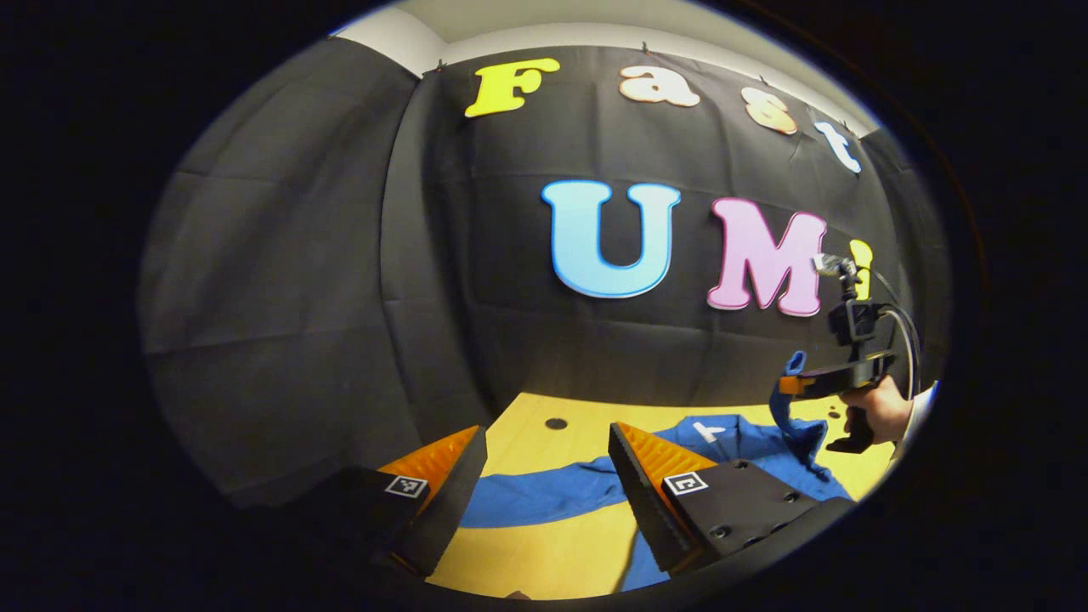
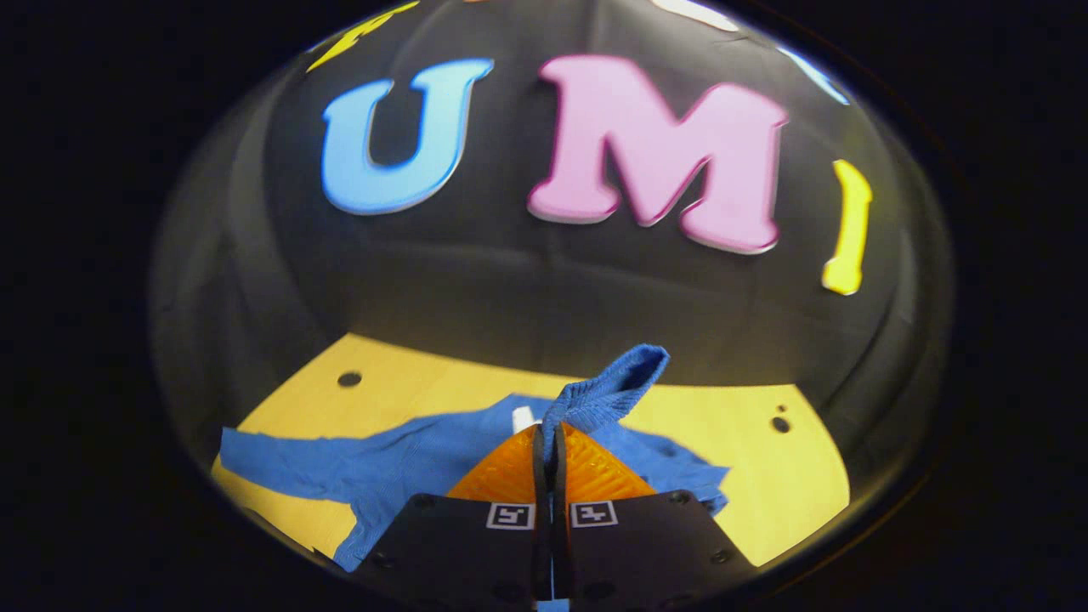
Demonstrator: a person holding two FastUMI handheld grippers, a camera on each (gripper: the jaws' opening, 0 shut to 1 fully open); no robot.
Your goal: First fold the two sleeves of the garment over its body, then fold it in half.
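A blue long-sleeved garment (image 1: pixel 731 450) lies spread on the yellow wooden table (image 1: pixel 552 552). My left gripper (image 1: pixel 544 463) hovers open above its flat sleeve (image 1: pixel 544 497), with nothing between the fingers. My right gripper (image 2: pixel 551 438) is shut on the ribbed cuff (image 2: pixel 608 387) of the other sleeve, which sticks up past the fingertips. In the left gripper view that right gripper (image 1: pixel 786 384) shows at the far right, held by a hand (image 1: pixel 884 412), with the blue sleeve (image 1: pixel 795 425) hanging from it above the table. The garment body (image 2: pixel 408 459) stretches left in the right gripper view.
The black cloth wall (image 1: pixel 340 297) stands close behind the table. Small dark holes (image 1: pixel 556 423) mark the tabletop near its back edge, and another hole (image 2: pixel 780 423) shows at the right. Bare table (image 2: pixel 765 493) lies to the right of the garment.
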